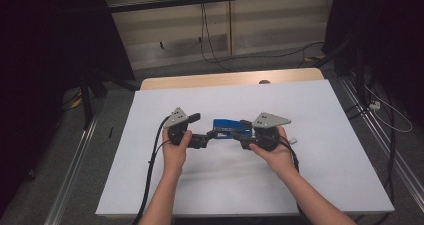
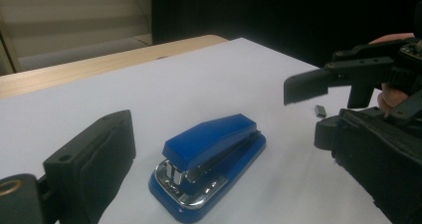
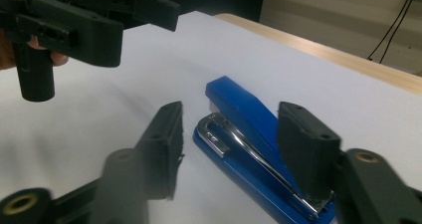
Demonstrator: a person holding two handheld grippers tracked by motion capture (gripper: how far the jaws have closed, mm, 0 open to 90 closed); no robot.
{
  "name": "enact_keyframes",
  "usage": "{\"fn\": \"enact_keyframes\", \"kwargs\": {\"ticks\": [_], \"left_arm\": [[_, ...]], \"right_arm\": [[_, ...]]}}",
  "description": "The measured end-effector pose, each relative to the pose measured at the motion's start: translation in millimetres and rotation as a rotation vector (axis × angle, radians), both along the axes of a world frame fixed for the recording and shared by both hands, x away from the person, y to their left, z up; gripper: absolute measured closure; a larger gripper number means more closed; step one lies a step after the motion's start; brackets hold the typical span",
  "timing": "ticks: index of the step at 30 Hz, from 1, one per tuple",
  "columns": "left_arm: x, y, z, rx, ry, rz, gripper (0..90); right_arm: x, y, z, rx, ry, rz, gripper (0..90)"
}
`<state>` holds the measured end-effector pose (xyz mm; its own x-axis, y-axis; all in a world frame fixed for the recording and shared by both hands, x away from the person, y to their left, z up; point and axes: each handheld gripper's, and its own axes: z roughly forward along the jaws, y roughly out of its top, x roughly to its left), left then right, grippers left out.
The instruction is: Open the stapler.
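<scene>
Two hand-held grippers flank one blue stapler [image 1: 231, 126] on the white bench [image 1: 300, 185]: the left hand-held gripper [image 1: 212, 135] at its left end, jaws spread wide, clear of it. The right hand-held gripper [image 3: 229, 149] straddles the stapler's other end, jaws apart, not clamped. Beyond the stapler to the right lies one small grey piece [image 2: 320, 110].

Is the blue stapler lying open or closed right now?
Closed. The stapler sits flat on its base on the table, its blue top down over the metal part.

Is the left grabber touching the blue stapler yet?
Apart. In the left gripper view, the left gripper has one finger beside the blue stapler, with white table showing plainly between them.
</scene>
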<state>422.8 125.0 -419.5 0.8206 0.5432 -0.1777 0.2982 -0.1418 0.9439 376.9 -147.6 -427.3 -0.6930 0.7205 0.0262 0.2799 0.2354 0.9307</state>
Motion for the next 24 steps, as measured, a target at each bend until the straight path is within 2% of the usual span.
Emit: {"fn": "enact_keyframes", "kwargs": {"ticks": [6, 9, 14, 21, 24], "left_arm": [[7.7, -2.2, 0.9, 0.012, 0.01, 0.008, 3.3], [13.2, -3.3, 0.8, 0.008, 0.014, 0.014, 3.3], [20.4, -5.4, -0.1, 0.015, 0.02, 0.004, 3.3], [22.0, -3.1, -0.3, 0.042, 0.022, 0.003, 3.2], [23.1, -2.5, -1.5, 0.049, 0.025, 0.001, 3.5]], "right_arm": [[7.1, 3.6, -2.8, 0.006, 0.028, 0.01, 63.4], [10.9, 5.0, -2.9, -0.006, 0.033, 0.018, 70.9], [16.0, 6.8, -3.4, -0.01, 0.046, 0.034, 81.7], [21.1, 11.9, -10.0, -0.034, 0.062, 0.054, 90.0], [23.7, 14.6, -13.2, -0.06, 0.07, 0.07, 90.0]]}}
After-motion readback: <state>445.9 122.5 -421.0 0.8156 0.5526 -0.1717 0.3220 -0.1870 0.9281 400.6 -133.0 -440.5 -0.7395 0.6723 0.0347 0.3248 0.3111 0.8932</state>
